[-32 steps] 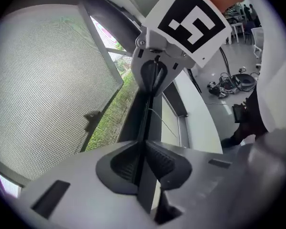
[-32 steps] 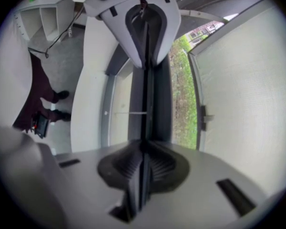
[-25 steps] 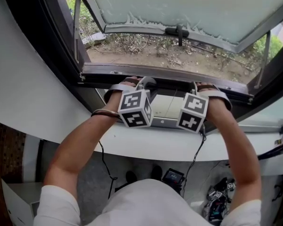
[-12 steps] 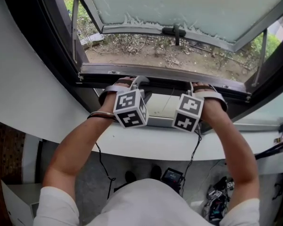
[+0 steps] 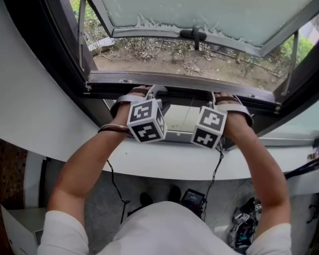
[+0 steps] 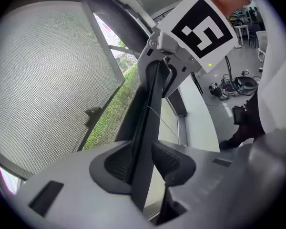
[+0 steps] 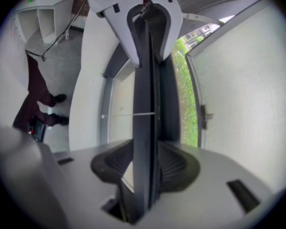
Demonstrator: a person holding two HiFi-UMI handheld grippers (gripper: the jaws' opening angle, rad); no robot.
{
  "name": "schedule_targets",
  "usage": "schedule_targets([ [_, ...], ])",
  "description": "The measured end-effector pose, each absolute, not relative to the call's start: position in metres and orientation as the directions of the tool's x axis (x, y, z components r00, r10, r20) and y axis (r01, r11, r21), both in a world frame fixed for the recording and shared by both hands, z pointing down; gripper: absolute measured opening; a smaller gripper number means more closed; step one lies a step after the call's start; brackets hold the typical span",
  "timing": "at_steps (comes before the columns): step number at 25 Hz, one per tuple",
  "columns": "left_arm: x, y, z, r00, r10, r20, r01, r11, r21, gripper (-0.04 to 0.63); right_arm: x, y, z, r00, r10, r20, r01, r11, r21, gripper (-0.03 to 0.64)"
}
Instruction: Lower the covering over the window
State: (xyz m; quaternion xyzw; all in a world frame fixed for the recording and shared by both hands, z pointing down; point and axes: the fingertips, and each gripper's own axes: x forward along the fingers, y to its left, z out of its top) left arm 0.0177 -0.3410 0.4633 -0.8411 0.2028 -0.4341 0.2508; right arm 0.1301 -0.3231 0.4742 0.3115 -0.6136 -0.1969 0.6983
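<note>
near: both forearms reach forward over the white sill (image 5: pixel 165 169). there is a thin band (image 5: pixel 117 127) on the left wrist. the hands are strapped into the grippers, with the marker cubes facing up, side by side and apart.

left gripper (image 6: pixel 142 160): the jaws have just been opening and stand wide. the dark rail (image 6: pixel 150 104) of the covering runs between the pads (image 6: pixel 168 160). it lies against one pad and a pale gap shows at the other. released, no clamp on it.

right gripper (image 7: pixel 145 165): the jaws have likewise just been opening and stand wide. the same rail sits between them, with a sliver of light beside it at one pad. released, not grasping.

each gripper view shows the other gripper further along the rail, straddling it.

rail position: low, along the bottom member of the dark window frame (image 5: pixel 53 47), just above the sill. a thin pale cord (image 7: pixel 121 114) crosses the panel beside it.

beyond: the sash (image 5: pixel 202 4) swings outward. it has a pale pane and a black handle (image 5: pixel 194 34) on its lower edge. in the left gripper view a fine mesh texture lies over the pale area; cannot tell whether it belongs to the covering or the pane.

farthest: bare ground with dry twigs (image 5: pixel 165 54), green shrubs (image 5: pixel 303 49).
</note>
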Motion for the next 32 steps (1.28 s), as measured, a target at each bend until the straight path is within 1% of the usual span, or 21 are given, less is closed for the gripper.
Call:
schedule_targets([
  [7, 0.019, -0.341, 0.464, 0.540, -0.556, 0.632, -0.129, -0.797, -0.591, 0.133, 0.126, -0.325, 0.470, 0.150, -0.718, 0.680, -0.114, 0.671, 0.733, 0.172],
  [24, 0.025, -0.333, 0.456, 0.563, -0.543, 0.622, -0.149, -0.808, -0.570, 0.133, 0.125, -0.322, 0.456, 0.102, -0.773, 0.626, -0.162, 0.609, 0.777, 0.170],
  [32, 0.027, -0.329, 0.448, 0.573, -0.543, 0.613, -0.171, -0.812, -0.558, 0.133, 0.126, -0.319, 0.444, 0.095, -0.799, 0.594, -0.182, 0.573, 0.799, 0.121],
])
